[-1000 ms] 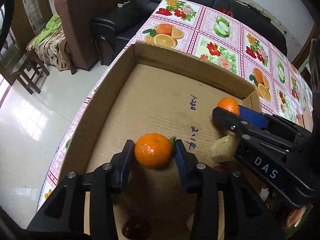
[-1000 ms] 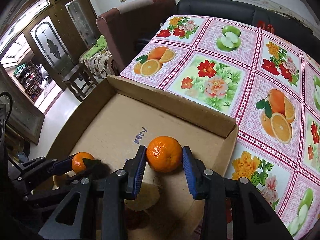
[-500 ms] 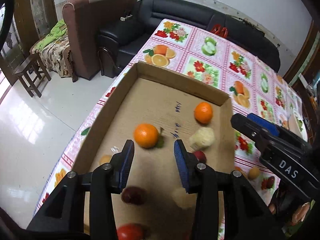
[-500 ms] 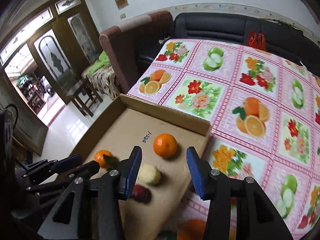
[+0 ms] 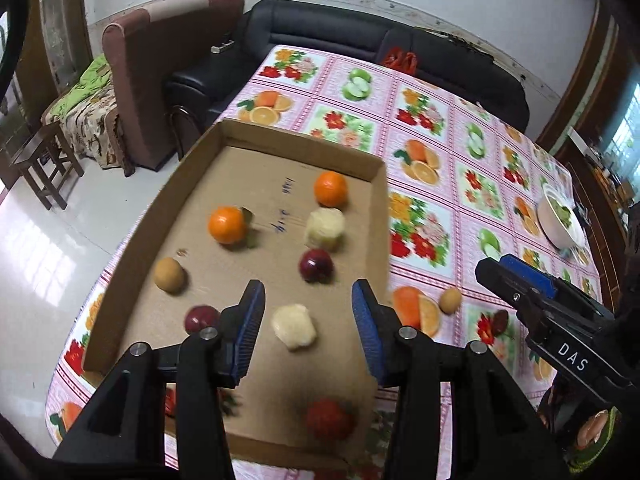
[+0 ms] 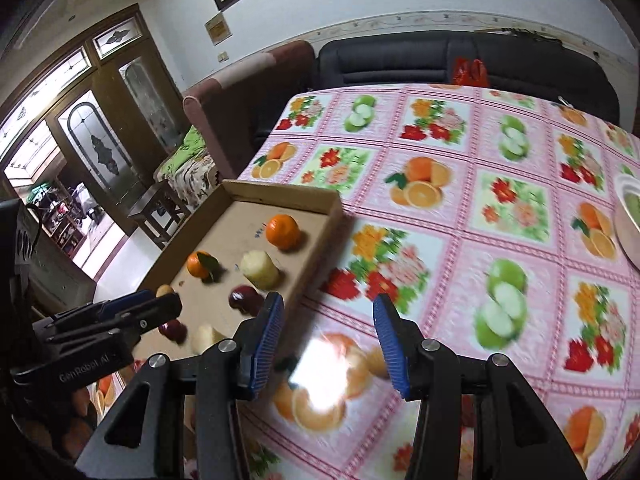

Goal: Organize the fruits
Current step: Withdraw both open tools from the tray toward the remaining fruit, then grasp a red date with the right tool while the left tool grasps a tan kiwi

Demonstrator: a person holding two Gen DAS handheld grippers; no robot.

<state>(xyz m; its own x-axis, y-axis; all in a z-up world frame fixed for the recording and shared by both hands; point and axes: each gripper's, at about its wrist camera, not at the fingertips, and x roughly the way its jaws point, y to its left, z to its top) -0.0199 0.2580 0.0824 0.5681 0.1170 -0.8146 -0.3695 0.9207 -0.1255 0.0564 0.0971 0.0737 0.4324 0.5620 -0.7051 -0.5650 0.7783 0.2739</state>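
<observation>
A shallow cardboard tray [image 5: 304, 148] lies on the flowered tablecloth [image 5: 432, 184]. In it are two oranges [image 5: 227, 225] [image 5: 330, 188], two pale peeled fruits [image 5: 325, 227] [image 5: 294, 326], two dark red fruits [image 5: 316, 266] [image 5: 202, 318], a brown fruit [image 5: 169, 274] and a red fruit [image 5: 330, 418]. My left gripper [image 5: 307, 304] hangs open above the tray's near half, holding nothing. My right gripper [image 6: 328, 320] is open over the tablecloth just right of the tray [image 6: 280, 192], also with nothing in it. The right wrist view shows the oranges [image 6: 283, 231] [image 6: 199, 264] too.
A small brown fruit [image 5: 450, 300] and a small dark fruit [image 5: 500, 322] lie loose on the cloth right of the tray. A white bowl [image 5: 560, 222] stands at the far right. A dark sofa [image 5: 360, 36] and a brown armchair [image 5: 168, 52] stand beyond the table.
Both grippers let go of their oranges, which now rest in the tray. Both pulled back and up; the right one swung rightward out over the tablecloth.
</observation>
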